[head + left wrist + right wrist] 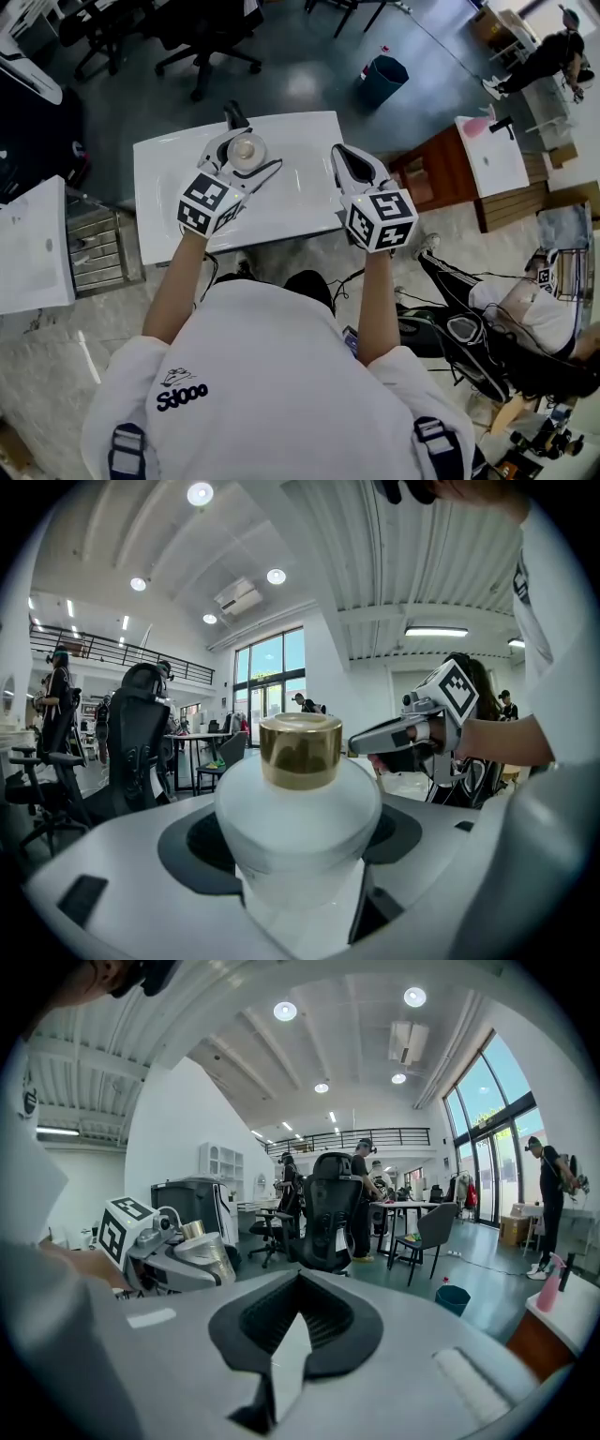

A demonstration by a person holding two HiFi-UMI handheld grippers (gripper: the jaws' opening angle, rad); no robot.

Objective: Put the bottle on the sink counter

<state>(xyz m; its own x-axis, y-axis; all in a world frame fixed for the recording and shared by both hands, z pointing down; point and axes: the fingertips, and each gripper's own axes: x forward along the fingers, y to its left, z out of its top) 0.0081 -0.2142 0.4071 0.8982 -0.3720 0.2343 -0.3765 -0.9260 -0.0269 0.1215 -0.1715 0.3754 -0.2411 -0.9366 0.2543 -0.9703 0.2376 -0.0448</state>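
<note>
A white bottle (246,148) with a gold cap is held upright in my left gripper (249,156), which is shut on its body. It hangs above the back left part of the white sink counter (291,202), near a black faucet (234,114). In the left gripper view the bottle (298,808) fills the space between the jaws. My right gripper (343,157) hovers over the counter's right edge, shut with nothing in it. The right gripper view shows its jaws closed (295,1321), and the left gripper with the bottle (204,1252) off to the left.
A teal bin (382,79) and office chairs (202,37) stand on the floor beyond the counter. A wooden cabinet (441,169) and a second white counter (492,155) with a pink spray bottle (478,124) are at the right. A metal rack (94,246) is at the left.
</note>
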